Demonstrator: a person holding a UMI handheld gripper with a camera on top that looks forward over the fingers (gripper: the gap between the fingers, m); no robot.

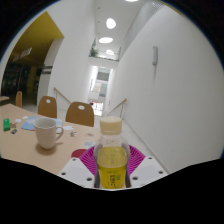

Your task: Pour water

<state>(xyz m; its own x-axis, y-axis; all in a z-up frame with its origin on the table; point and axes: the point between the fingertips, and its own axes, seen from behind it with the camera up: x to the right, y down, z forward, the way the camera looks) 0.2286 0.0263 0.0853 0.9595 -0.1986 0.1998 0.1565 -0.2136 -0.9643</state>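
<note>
Gripper view looks along a wooden table (25, 148) in a bright white room, with the gripper (111, 165) raised and clamped on a bottle (111, 152) that stands upright between its fingers, the magenta pads (88, 158) pressing against both sides of it. That bottle has a pale cap and holds a yellowish liquid behind a label. Beyond the fingers and off to the left, a white mug (48, 132) sits on the table with its handle turned toward the bottle, well apart from it. Farther left lie a few small green and blue items (11, 124), too small to identify. Two wooden chairs (80, 113) stand behind the table
</note>
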